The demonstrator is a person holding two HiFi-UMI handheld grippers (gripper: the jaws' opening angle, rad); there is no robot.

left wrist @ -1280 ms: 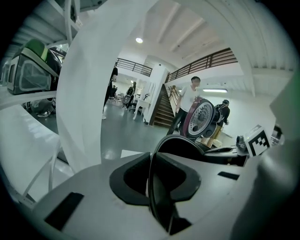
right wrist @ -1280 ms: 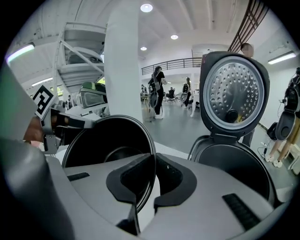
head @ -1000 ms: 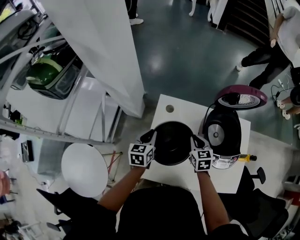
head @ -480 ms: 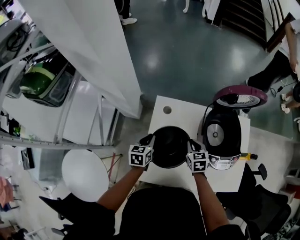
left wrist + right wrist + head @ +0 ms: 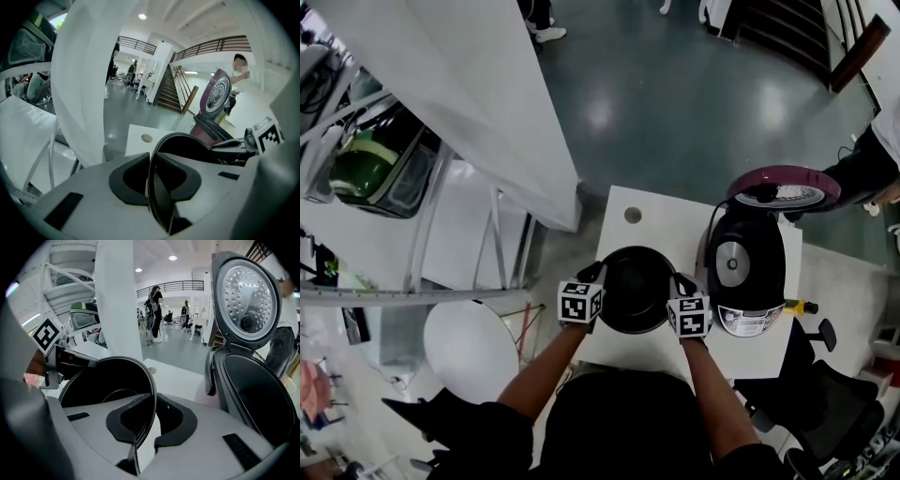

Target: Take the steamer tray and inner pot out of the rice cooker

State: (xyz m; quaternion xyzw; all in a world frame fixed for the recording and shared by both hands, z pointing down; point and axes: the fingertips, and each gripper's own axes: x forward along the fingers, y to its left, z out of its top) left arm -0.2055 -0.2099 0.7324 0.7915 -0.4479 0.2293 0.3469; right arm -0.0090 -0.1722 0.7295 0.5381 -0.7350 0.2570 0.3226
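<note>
The black inner pot (image 5: 636,289) hangs low over the white table (image 5: 675,217), left of the open rice cooker (image 5: 741,272). My left gripper (image 5: 598,275) is shut on the pot's left rim, and my right gripper (image 5: 679,281) is shut on its right rim. In the left gripper view the thin rim (image 5: 187,139) runs between the pads of the left gripper (image 5: 151,177). The right gripper view looks into the empty pot (image 5: 108,380), with the right gripper (image 5: 152,416) clamped on its edge. The cooker's cavity (image 5: 255,390) is dark and its lid (image 5: 246,296) stands up. No steamer tray shows.
A cable hole (image 5: 632,215) sits in the table's far part. A white slanted pillar (image 5: 469,103) rises at the left, with a round white stool (image 5: 469,352) below it. A black chair (image 5: 830,380) stands at the right. A yellow item (image 5: 802,306) lies beside the cooker.
Both grippers have sunk with the inner pot toward the table top, keeping their hold on its rim. The rice cooker has stayed in place with its lid up.
</note>
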